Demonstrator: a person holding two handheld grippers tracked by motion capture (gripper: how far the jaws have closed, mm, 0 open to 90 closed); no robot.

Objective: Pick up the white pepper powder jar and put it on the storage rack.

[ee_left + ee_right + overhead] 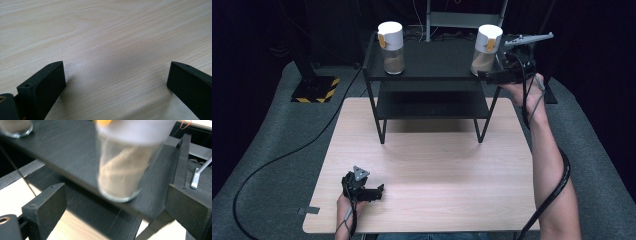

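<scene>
High view: a black two-level shelf (pixel 432 65) stands at the far edge of a pale wooden table (pixel 437 170). Two jars stand on its top level. The right jar (pixel 486 50) is at the right end of that level; it is clear glass with a wide white lid that carries a small orange mark, and its lower half holds a tan powder that slopes up to one side. The left jar (pixel 391 47) looks the same and stands well apart from it, near the left end. The right gripper (pixel 492 75) is held out level at the shelf's right end, its jaw tips just beside the right jar's base; from here I cannot tell whether they touch the glass. The left gripper (pixel 379 191) rests low on the near left part of the table, far from the shelf.

Left gripper view: the two black jaws stand wide apart above bare wood grain, with nothing between them.

Right gripper view: the jaws stand wide, each clear of the glass. The right jar (pixel 122 170) is ahead of them and between their lines, blurred, standing upright on the dark top level near its front edge. Its white lid shows at the top of the picture, the tan powder fills most of the visible glass, and the rim of the base is clear and thick. The left jar's (pixel 16 127) base is at the top left corner, farther along the shelf.
</scene>
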